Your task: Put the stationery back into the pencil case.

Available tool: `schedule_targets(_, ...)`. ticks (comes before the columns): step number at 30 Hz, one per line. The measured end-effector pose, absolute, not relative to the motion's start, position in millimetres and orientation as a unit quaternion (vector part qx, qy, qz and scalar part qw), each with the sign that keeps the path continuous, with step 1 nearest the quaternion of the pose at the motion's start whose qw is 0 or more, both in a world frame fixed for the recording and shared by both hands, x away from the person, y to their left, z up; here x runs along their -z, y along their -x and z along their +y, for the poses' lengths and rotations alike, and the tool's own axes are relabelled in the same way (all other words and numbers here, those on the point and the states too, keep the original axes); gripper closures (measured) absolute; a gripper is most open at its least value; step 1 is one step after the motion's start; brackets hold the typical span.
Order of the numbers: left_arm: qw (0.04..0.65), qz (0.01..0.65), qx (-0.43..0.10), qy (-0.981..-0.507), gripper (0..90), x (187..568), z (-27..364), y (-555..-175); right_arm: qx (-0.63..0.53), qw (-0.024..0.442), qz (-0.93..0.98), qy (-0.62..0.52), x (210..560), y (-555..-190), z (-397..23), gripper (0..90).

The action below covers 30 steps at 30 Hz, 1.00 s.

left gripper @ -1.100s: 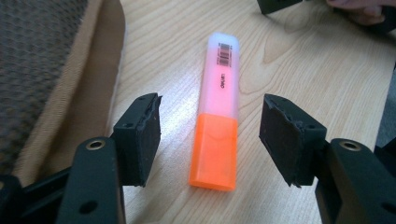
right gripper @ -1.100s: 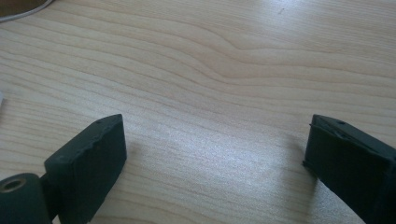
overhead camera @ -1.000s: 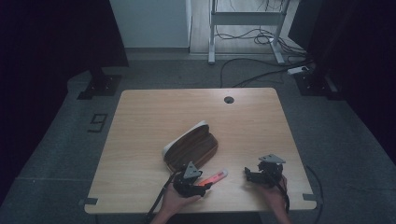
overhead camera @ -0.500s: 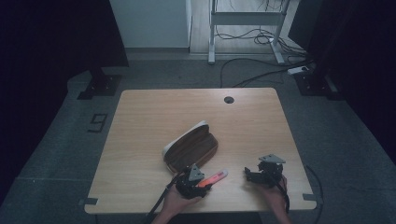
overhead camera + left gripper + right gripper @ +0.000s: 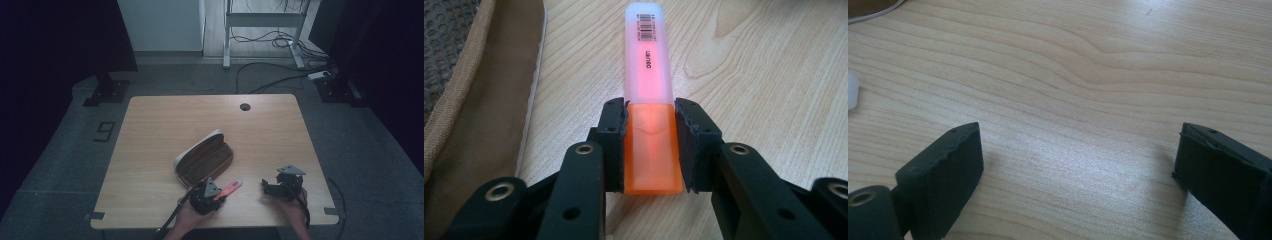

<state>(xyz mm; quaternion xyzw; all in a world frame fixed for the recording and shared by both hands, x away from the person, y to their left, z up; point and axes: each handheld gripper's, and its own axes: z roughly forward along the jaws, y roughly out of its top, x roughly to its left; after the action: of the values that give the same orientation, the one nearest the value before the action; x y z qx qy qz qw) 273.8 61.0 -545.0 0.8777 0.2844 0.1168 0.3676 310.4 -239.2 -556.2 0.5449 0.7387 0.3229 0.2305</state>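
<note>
A wooden table point(image 5: 165, 120) is set on a grey floor in a dim room. Near its front edge, left of centre, an orange highlighter point(image 5: 649, 95) is clamped at its orange end between the closed jaws of the left gripper point(image 5: 650, 145). Just behind it a brown case point(image 5: 205, 159) is lain. To the right, the right gripper point(image 5: 1078, 165) is held low with its jaws wide apart.

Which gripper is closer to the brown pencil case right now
Left. The left gripper, clamping a highlighter, sits just beside the pencil case; the right gripper rests open, farther off.
</note>
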Motion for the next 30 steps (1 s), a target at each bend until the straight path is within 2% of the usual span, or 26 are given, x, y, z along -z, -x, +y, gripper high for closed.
schedule_targets(15,0.444,0.291,-0.090,-0.842,67.1,513.7,81.2,-273.9,-0.323,0.230,0.739,-0.545,556.2,-310.4,-239.2,5.2)
schedule_targets(30,0.477,0.294,-0.093,-0.823,67.1,487.1,100.7,-282.4,-0.322,0.230,0.739,-0.545,556.0,-310.4,-239.3,5.1)
